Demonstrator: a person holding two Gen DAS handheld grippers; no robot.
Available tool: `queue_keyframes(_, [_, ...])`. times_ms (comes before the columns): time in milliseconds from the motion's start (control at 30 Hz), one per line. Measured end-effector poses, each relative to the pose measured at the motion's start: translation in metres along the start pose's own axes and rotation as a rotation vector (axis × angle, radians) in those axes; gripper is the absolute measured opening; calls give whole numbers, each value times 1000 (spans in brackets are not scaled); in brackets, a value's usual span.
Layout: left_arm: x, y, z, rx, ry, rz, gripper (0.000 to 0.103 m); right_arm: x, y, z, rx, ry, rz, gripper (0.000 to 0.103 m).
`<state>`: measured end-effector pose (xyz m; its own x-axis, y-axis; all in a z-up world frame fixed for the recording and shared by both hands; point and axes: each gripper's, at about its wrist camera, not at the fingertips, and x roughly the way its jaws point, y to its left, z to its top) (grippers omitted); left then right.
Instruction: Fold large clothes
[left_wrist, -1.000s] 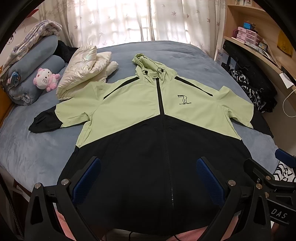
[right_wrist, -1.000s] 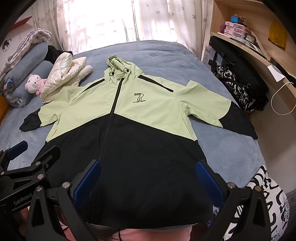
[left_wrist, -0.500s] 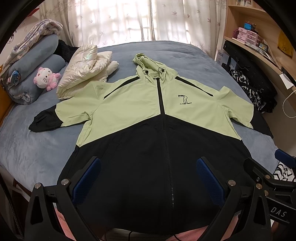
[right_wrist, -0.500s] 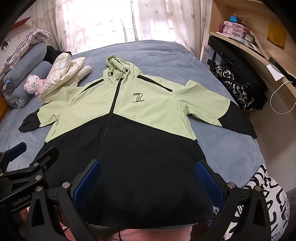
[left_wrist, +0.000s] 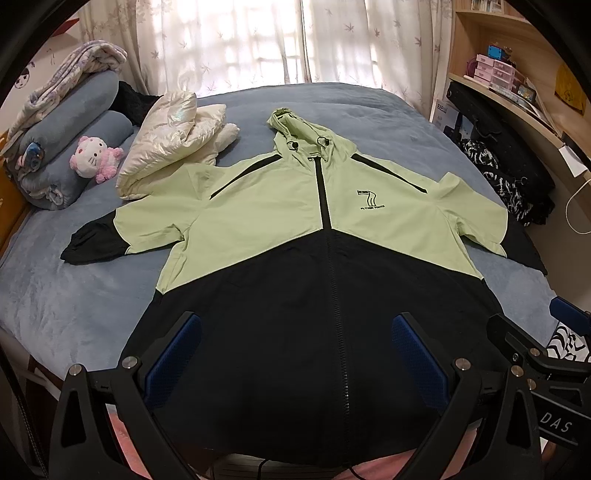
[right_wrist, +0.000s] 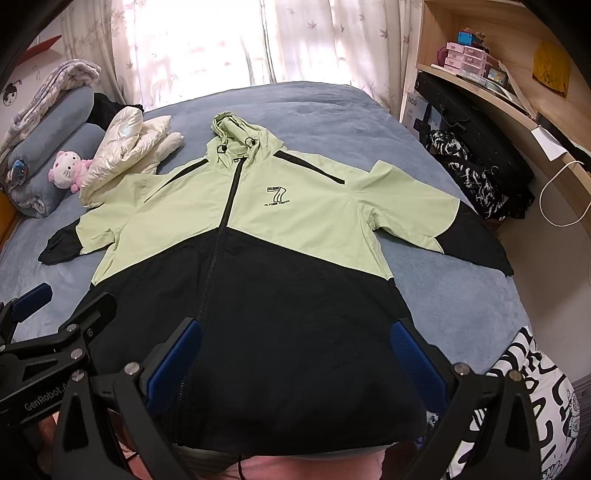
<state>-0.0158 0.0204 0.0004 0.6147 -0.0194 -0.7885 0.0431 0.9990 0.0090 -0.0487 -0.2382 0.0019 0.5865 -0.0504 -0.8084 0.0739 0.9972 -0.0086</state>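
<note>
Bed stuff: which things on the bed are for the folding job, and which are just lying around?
For the job:
- green and black jacket, spread flat and zipped
- left tool, open
- right tool, open

Just lying about:
- cream puffy coat
- pink plush cat
- rolled blue blankets
- dark patterned clothes beside the bed

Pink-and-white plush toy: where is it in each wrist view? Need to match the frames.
Left wrist: plush toy, upper left, against the rolled blue blankets.
Right wrist: plush toy, far left, partly behind the cream puffer jacket.
Shared landmark: the "7" logo on the green jacket's chest.
</note>
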Motion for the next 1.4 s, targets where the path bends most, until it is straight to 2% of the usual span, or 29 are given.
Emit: queue_keyframes(1400, [-11,6,0,7,-14,9,102,-12,10,-6,1,-25,-6,103])
